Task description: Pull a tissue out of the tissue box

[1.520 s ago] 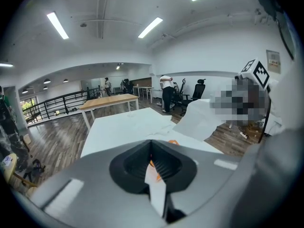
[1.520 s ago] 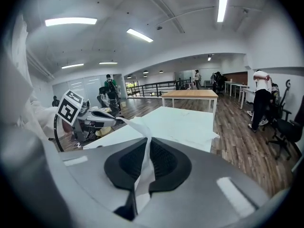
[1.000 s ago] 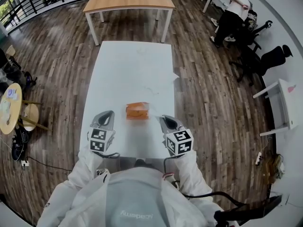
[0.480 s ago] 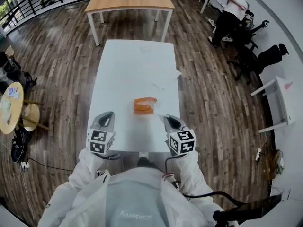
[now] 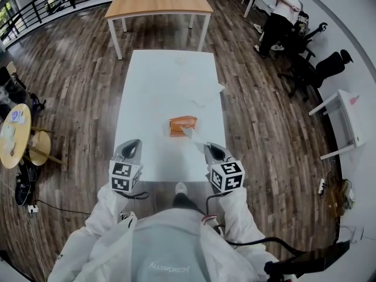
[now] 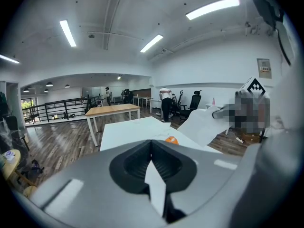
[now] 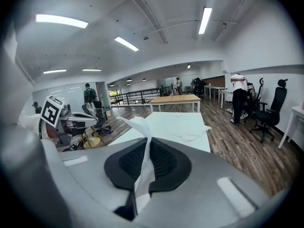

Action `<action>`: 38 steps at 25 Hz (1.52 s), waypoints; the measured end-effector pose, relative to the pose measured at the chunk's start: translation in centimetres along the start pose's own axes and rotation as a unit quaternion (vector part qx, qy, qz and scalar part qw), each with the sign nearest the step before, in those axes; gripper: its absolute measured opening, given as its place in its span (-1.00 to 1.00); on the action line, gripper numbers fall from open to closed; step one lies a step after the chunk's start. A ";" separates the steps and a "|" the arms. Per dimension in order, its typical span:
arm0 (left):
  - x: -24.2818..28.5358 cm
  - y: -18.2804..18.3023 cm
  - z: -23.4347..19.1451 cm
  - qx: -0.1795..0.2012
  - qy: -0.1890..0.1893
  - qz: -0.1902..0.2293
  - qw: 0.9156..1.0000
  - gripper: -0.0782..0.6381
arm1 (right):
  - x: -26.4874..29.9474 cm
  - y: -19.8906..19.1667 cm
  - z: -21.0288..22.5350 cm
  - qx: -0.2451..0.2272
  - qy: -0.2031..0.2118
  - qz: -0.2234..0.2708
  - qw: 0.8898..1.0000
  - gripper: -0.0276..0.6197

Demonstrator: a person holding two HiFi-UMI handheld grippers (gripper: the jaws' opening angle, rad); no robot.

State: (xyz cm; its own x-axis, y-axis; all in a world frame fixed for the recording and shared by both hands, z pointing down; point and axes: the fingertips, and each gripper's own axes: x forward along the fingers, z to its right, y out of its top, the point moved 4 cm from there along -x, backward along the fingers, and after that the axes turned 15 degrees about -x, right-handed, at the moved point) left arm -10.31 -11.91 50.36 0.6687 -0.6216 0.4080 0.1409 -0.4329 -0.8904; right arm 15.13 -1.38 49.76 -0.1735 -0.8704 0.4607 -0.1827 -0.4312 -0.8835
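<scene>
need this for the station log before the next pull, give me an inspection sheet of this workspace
surface: long white table, mostly bare
job's things: orange tissue box mid-table; white tissue drawn from it to the right tongs
clutter: loose crumpled white tissues beyond the box
grippers: right tongs shut on the white tissue; left tongs shut, with a white scrap, likely tissue, pinched between them
cables: black cable on the floor at left
surroundings: wood-plank floor; wood-topped table; person by black office chairs
</scene>
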 end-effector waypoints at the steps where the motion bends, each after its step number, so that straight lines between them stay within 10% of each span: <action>1: -0.3 -0.1 0.1 0.001 -0.001 0.001 1.000 -0.78 | -0.3 -0.1 -0.3 -0.001 -0.001 0.001 1.000 -0.91; 38: -13.5 -5.7 4.1 0.001 -0.019 0.013 1.000 -0.78 | -11.5 -2.5 -9.0 0.004 -0.031 0.036 0.999 -0.91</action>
State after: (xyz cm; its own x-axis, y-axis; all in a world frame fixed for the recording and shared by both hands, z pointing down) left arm -17.14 1.61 49.07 0.6998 -0.6069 0.3766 0.1241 -0.4159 -0.9009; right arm 8.86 11.85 47.39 -0.1261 -0.9123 0.3897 -0.1648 -0.3681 -0.9151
